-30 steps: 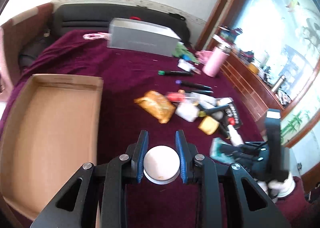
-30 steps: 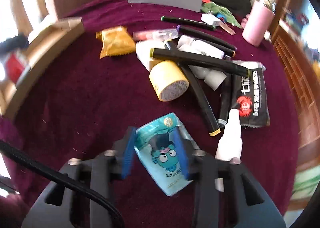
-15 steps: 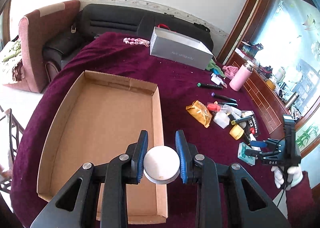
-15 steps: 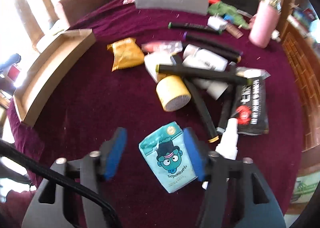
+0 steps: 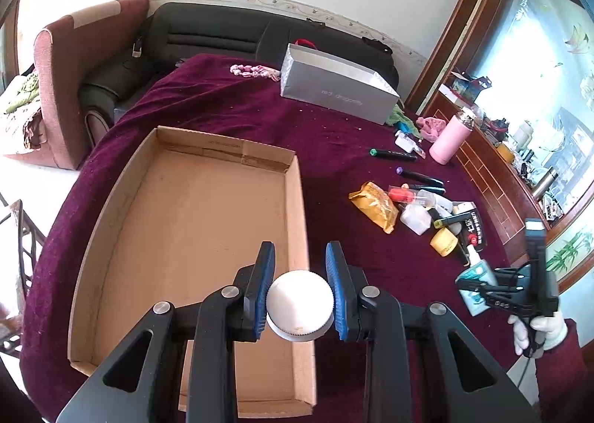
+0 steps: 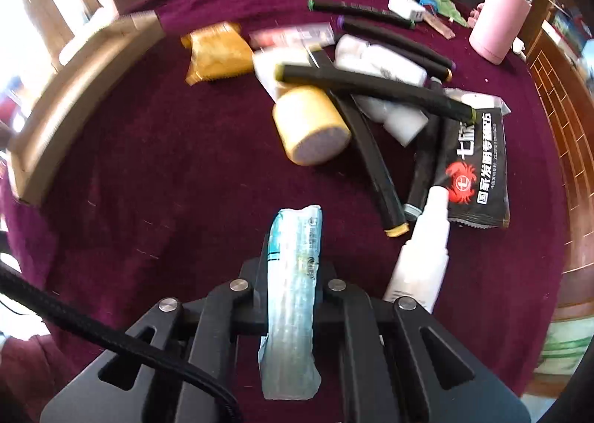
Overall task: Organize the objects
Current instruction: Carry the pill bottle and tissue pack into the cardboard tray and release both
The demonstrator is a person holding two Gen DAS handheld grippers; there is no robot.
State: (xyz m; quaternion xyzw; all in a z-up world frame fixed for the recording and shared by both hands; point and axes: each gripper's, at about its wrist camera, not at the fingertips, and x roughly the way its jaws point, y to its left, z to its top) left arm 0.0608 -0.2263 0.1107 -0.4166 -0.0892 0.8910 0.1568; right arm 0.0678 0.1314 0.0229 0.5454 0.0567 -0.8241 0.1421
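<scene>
My left gripper [image 5: 300,289] is shut on a white round jar [image 5: 300,304] and holds it above the right rim of an open cardboard box [image 5: 111,259]. My right gripper [image 6: 293,274] is shut on a light blue cartoon packet [image 6: 293,296], squeezed edge-on, held above the maroon cloth [image 6: 167,170]. The right gripper also shows in the left wrist view [image 5: 482,289], at the far right. A pile of items lies ahead of it: a yellow jar [image 6: 310,126], black markers [image 6: 371,85], a white spray bottle [image 6: 423,248], a black snack pack [image 6: 479,163] and a golden snack bag [image 6: 215,51].
A grey box [image 5: 334,88] stands at the table's far side and a pink flask [image 5: 451,137] at the far right. A black sofa [image 5: 208,33] and an armchair [image 5: 63,81] lie beyond the table. A wooden cabinet [image 5: 493,170] runs along the right.
My right gripper has closed on the blue packet and lifted it, turning it edge-on. My left gripper still holds the white jar, now over the box's right rim.
</scene>
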